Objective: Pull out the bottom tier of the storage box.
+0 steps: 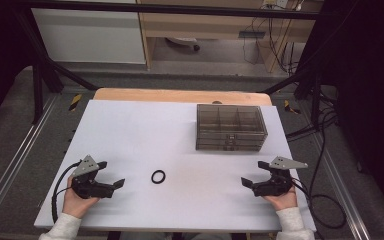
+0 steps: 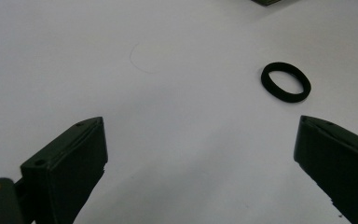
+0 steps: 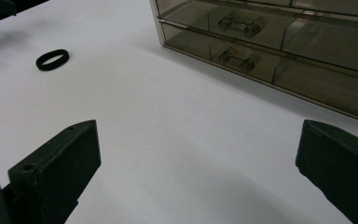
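- Your left gripper rests low over the worktop with its fingers spread wide and nothing between them; the black ring lies flat ahead of them and off toward the right-hand finger, apart from both.
- Your right gripper likewise has its fingers parted wide and empty; seen along them, the ring is well ahead and to the left, and the smoked drawer box stands ahead and to the right.
- Risk 1: the ring is thin and lies flat (little height to catch), so fingers closing above it would likely skate over the top or flick it across the smooth worktop.
- Risk 2: it sits off the midline of the left fingers; closing without re-centring would probably push it sideways with one finger.
- Risk 3: both grippers face inward toward the ring, so reaching together could bring their fingers into collision.
- Risk 4: the box's drawers look shut, so a ring carried there may find no opening.
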A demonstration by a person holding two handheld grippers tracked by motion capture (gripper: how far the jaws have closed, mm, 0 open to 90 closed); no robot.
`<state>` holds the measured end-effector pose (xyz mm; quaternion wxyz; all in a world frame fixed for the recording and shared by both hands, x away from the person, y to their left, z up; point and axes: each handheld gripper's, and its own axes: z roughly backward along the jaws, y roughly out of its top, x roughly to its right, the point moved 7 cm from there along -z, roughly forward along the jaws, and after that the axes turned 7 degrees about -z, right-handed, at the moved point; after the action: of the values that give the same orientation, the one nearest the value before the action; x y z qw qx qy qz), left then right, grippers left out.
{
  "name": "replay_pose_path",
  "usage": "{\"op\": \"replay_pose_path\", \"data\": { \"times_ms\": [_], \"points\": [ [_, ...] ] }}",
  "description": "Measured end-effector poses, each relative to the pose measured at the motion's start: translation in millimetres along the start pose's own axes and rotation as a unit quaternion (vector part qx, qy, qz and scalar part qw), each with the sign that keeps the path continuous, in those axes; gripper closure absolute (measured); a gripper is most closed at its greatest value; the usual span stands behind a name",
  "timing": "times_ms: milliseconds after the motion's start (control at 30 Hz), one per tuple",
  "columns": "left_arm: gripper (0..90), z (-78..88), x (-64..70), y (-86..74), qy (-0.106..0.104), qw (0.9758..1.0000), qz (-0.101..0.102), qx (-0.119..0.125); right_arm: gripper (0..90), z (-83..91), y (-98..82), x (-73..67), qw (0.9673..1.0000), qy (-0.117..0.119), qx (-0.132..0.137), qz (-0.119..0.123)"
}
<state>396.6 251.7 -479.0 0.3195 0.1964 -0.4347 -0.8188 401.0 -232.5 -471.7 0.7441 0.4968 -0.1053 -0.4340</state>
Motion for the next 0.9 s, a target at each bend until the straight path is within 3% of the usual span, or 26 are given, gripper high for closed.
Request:
{"op": "replay_pose_path", "data": {
  "times_ms": [900],
  "points": [
    [2.5,0.6,-0.5,0.4,0.003,1.0000,-0.001,0.001,0.5,-6.9,14.2,-14.2,0.9973,-0.024,-0.018,0.067]
  ]
}}
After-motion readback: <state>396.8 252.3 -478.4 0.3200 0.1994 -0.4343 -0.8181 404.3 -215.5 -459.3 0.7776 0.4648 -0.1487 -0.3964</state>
